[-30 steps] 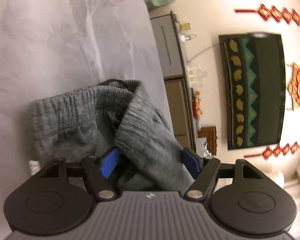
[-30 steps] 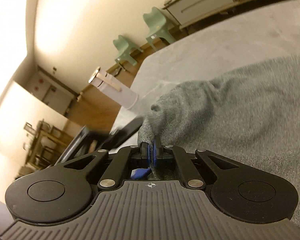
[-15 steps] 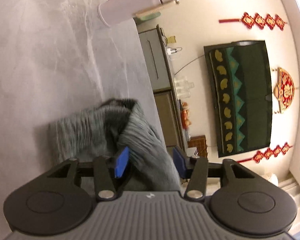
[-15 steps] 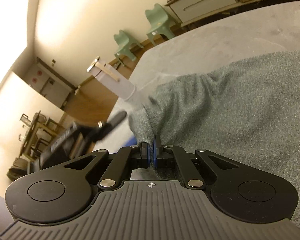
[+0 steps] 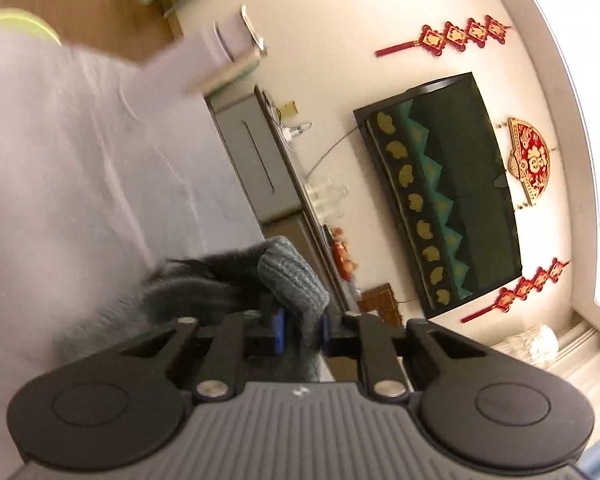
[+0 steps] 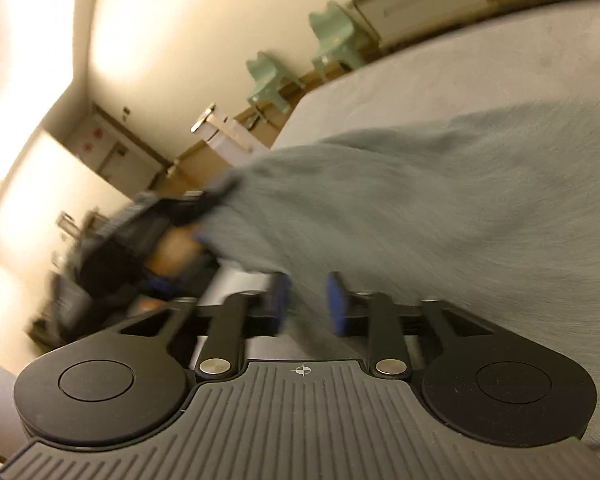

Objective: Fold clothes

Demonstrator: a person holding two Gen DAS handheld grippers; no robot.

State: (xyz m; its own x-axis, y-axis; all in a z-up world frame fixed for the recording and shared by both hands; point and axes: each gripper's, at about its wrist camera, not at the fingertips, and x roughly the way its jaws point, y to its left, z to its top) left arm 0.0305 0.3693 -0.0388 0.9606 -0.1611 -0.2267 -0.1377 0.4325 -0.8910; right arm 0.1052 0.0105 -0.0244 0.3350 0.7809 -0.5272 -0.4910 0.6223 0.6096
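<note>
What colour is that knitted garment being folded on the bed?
Grey-green, in a ribbed knit. The garment shows most sharply in the left wrist view.

Setting: living room of a home. Wall-mounted television (image 5: pixel 444 196) under a dark patterned cover; red knotted hangings (image 5: pixel 448 38) and a red fan ornament (image 5: pixel 528 160) on the cream wall; low cabinet (image 5: pixel 252 156) with drawers carrying glasses and small items; two small mint-green chairs (image 6: pixel 332 40) by the wall; doors (image 6: pixel 108 152) at the far corner; wooden floor (image 5: pixel 100 8).
</note>
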